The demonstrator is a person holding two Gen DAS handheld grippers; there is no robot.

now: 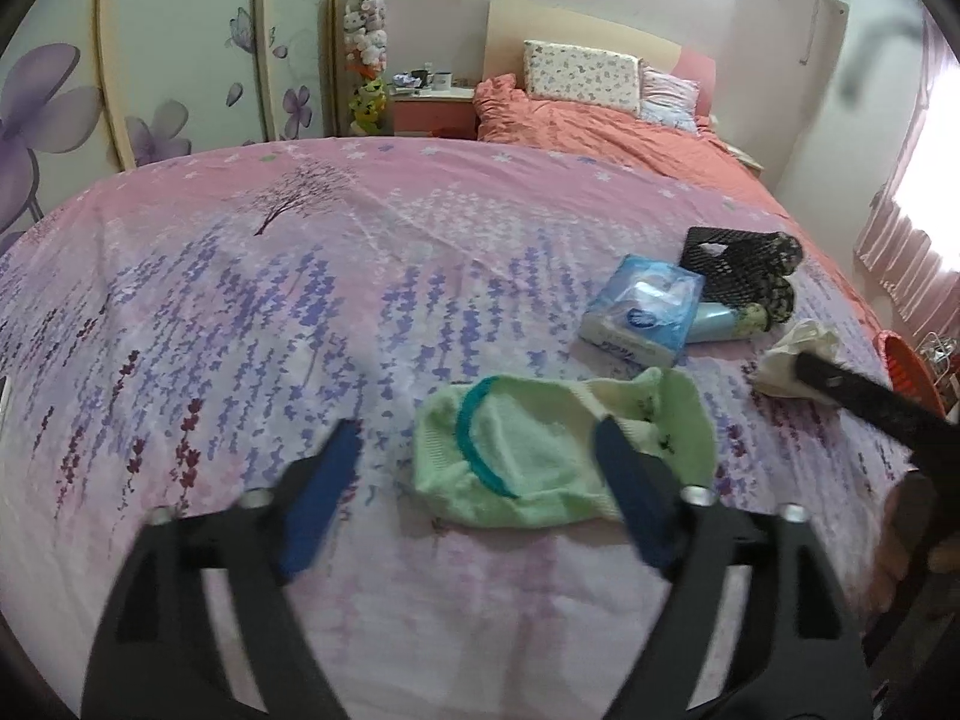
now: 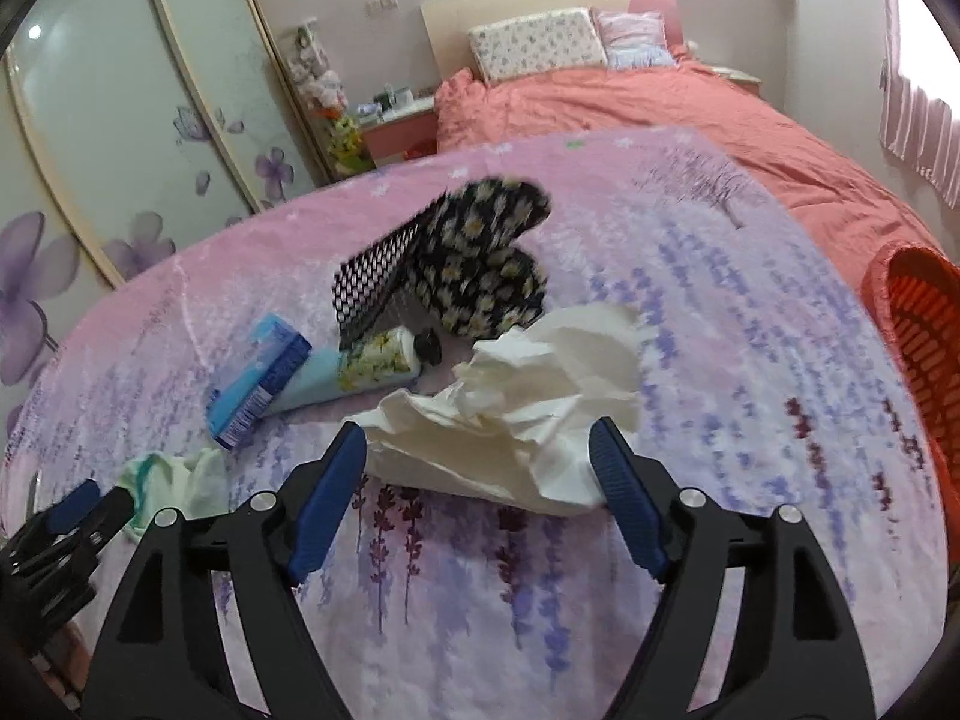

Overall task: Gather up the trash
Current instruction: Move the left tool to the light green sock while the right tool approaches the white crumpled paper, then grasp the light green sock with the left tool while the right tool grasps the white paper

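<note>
Wardrobe doors (image 1: 180, 60) with purple flower prints stand far left, beyond the floral bedsheet (image 1: 300, 300) that covers the near end of the bed. Your left gripper (image 1: 474, 456) hangs over that sheet with its jaws spread wide and nothing clamped; the pale green sock (image 1: 540, 456) lies flat on the sheet, its right part under the right blue fingertip (image 1: 624, 480), the left fingertip well clear of it. Right of the sock and farther up the bed sits the blue tissue pack (image 1: 642, 312), a floral tube (image 2: 360, 366) touching its right side. Just behind the tube lean a black mesh piece (image 2: 372, 276) and the daisy-print slippers (image 2: 486, 252). Right of the sock, near the bed's edge, lies the crumpled white tissue (image 2: 522, 408), the trash here. Your right gripper (image 2: 480, 450) has its jaws open on either side of the tissue's near edge; the right pad (image 2: 624, 492) seems to overlap the paper, whether it touches I cannot tell, and the left pad stands just beside it. Far right, off the bed's edge, an orange slatted basket (image 2: 924, 348).
</note>
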